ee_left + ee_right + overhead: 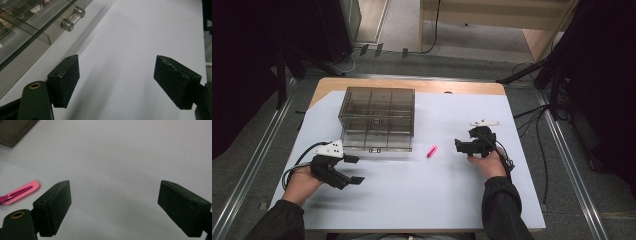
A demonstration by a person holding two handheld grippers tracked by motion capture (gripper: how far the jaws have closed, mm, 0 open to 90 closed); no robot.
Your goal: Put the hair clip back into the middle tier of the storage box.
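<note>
A small pink hair clip (432,151) lies on the white table sheet (422,195), right of a smoky clear compartment box (378,118). My right gripper (462,145) is open just right of the clip, which lies beside its left jaw in the right gripper view (20,192). My left gripper (354,169) is open near the box's front left corner, with nothing between its jaws. In the left gripper view (116,82) the box's front wall and latch (72,18) lie at upper left.
The box (22,32) has several compartments and a shut lid. Dark stands and cables (537,125) flank the table on both sides. A metal rail (262,150) runs along the floor at left.
</note>
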